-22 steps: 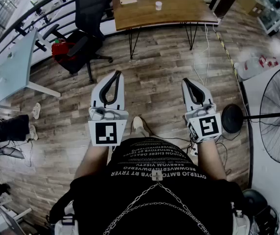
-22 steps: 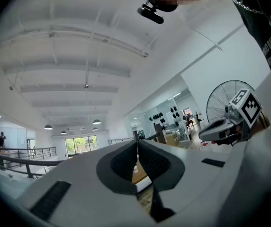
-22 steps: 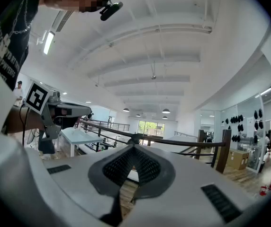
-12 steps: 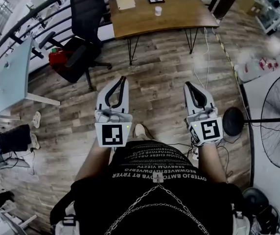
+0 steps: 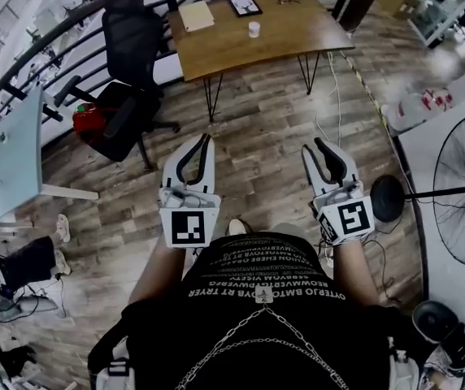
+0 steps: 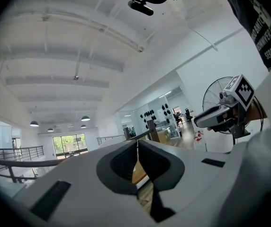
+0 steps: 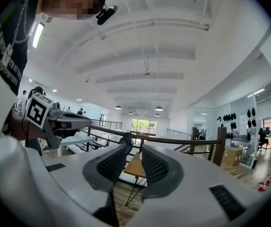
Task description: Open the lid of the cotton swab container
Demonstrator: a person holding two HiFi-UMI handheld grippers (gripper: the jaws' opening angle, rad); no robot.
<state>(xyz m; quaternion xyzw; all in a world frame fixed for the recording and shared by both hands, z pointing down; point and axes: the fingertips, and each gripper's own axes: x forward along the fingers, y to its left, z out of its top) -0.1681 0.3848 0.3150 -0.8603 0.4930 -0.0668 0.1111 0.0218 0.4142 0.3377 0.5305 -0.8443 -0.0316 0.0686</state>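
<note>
Left gripper [image 5: 206,141] held level, jaws closed tip to tip on nothing, right gripper [image 5: 322,148] level, jaws slightly apart and empty, white cotton swab container [image 5: 254,29] well ahead, mid wooden table [image 5: 297,43], between its long edges

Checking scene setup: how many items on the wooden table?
4: tan pad at the left end, dark-framed panel mid-back, white container just in front of that, small dark item back right. Tinier things may not show.
</note>
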